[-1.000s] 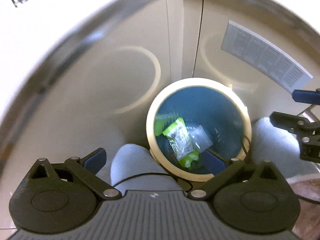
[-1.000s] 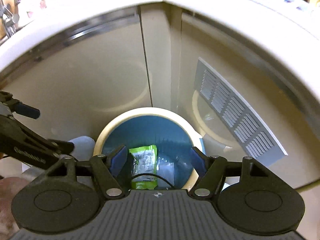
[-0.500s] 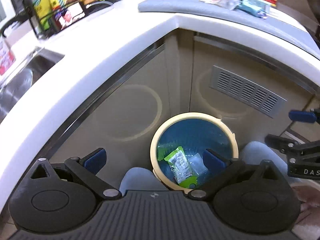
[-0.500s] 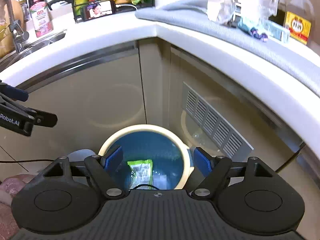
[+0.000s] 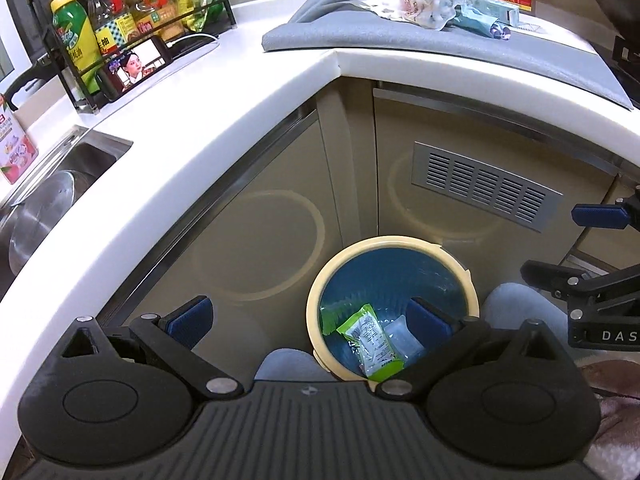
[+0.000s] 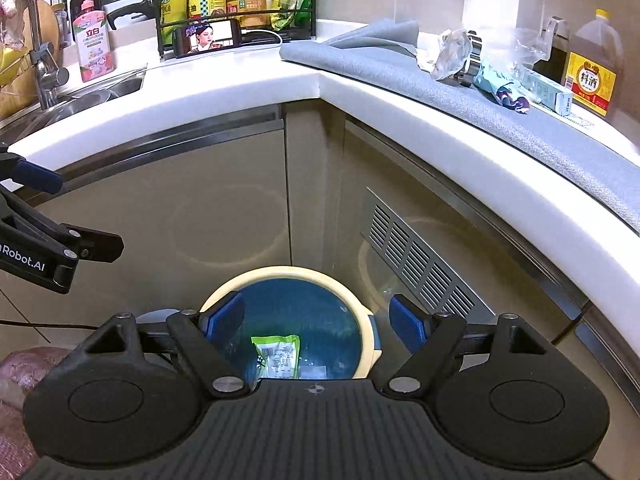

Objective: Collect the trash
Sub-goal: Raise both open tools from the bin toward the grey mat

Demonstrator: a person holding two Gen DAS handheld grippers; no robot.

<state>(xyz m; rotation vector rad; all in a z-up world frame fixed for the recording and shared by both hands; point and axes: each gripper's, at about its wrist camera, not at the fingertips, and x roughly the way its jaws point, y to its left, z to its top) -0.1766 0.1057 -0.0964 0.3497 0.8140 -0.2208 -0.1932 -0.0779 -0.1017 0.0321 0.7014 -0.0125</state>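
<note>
White bench point(image 5: 224, 120) curves across the top of the frame, and low in the middle the bin point(image 5: 394, 242) holds a green wrapper point(image 5: 370, 338), while the left gripper point(image 5: 308, 318) and right gripper point(image 6: 318, 318) both gape wide, holding nothing.

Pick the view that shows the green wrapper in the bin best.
Left wrist view: the green wrapper lies almost wholly visible inside the bin. The right wrist view shows only its upper part, cut off by the claw's body.

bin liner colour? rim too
Blue liner inside the round bin, pale cream-yellow rim. Clearest in the left wrist view.
</note>
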